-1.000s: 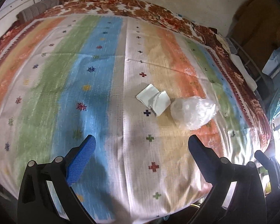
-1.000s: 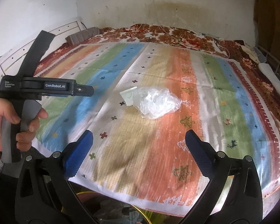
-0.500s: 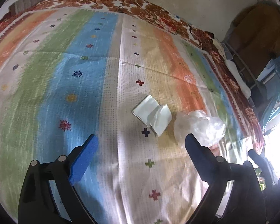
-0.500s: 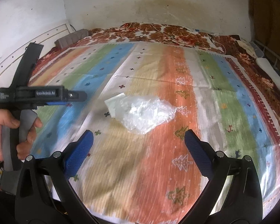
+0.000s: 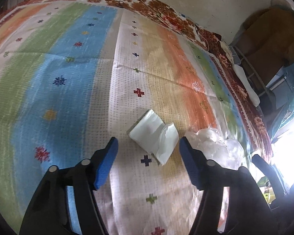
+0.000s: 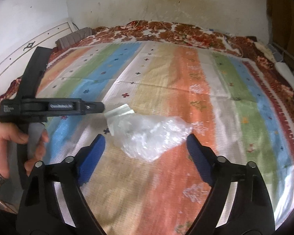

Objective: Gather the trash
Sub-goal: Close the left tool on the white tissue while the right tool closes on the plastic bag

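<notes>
Handling: the folded white paper (image 5: 153, 137) is judged light and limp, best pinched across its raised, curled edge. The crumpled clear plastic bag (image 6: 150, 135) is judged very light, slippery and springy, best taken at its bunched middle.
Look: the paper is creased flat; the bag is glossy and see-through.
Place: both are lying on the striped bedspread (image 5: 68, 82), touching each other; the paper is just ahead of the left gripper (image 5: 148, 145), the bag just ahead of the right gripper (image 6: 145, 142).
Tool state: both pairs of jaws have just been closing, are spread, and nothing is pinched.
</notes>
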Motion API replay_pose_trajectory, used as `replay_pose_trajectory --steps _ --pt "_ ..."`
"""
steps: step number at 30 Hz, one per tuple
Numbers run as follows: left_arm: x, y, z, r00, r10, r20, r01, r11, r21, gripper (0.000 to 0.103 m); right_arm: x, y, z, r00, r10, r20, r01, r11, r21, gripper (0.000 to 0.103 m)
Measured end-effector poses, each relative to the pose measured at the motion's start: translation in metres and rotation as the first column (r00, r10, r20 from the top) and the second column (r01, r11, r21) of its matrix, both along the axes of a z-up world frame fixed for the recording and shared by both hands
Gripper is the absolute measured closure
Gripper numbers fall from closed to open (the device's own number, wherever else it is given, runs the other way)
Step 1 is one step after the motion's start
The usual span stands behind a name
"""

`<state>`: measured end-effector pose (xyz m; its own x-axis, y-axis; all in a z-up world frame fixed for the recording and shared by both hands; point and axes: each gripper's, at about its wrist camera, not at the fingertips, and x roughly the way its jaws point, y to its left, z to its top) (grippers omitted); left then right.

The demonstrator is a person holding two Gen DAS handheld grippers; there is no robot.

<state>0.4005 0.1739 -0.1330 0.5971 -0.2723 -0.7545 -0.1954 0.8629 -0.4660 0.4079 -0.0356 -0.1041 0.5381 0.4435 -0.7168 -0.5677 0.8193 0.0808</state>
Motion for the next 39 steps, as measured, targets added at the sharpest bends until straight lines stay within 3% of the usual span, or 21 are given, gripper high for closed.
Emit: replay_pose_trajectory --steps 8,10,13,16,17,20,27,39 --pt "0.011 -0.014 -0.008 0.998 -0.063 0.005 0.063 0.998 0.017 0.056 0.016 0.008 -0.019 0.999 -0.01 -0.039 0.01 1.0 -0.02 0.051" --pt "0.013 -0.017 -0.011 0.998 -0.069 -0.003 0.069 0.997 0.027 0.058 0.017 0.007 -0.023 0.999 -0.012 -0.044 0.011 1.0 -0.025 0.064" --pt "0.015 -0.022 -0.014 0.997 -0.081 -0.008 0.081 0.996 0.039 0.068 0.019 0.003 -0.027 0.998 -0.013 -0.057 0.011 1.0 -0.029 0.083" --pt "0.017 -0.031 -0.012 0.994 -0.105 -0.012 0.105 0.992 0.074 0.092 0.019 0.003 -0.026 0.999 -0.016 -0.051 0.015 0.999 -0.034 0.092" --pt "0.018 -0.034 -0.012 0.993 -0.114 -0.018 0.115 0.99 0.082 0.102 0.019 0.002 -0.026 0.999 -0.019 -0.049 0.017 0.999 -0.036 0.093" --pt "0.018 -0.039 -0.006 0.993 -0.117 -0.02 0.118 0.985 0.126 0.103 0.018 -0.001 -0.022 0.998 -0.028 -0.053 0.027 0.999 -0.03 0.095" --pt "0.0 -0.03 0.029 0.999 -0.04 -0.001 0.04 0.993 0.111 0.103 0.005 -0.018 0.011 0.999 -0.035 -0.022 0.035 0.999 -0.013 0.096" --pt "-0.047 -0.065 0.088 0.999 -0.038 -0.004 0.038 0.971 0.235 0.103 -0.044 -0.045 0.058 1.0 -0.018 -0.007 0.018 0.999 0.027 0.096"
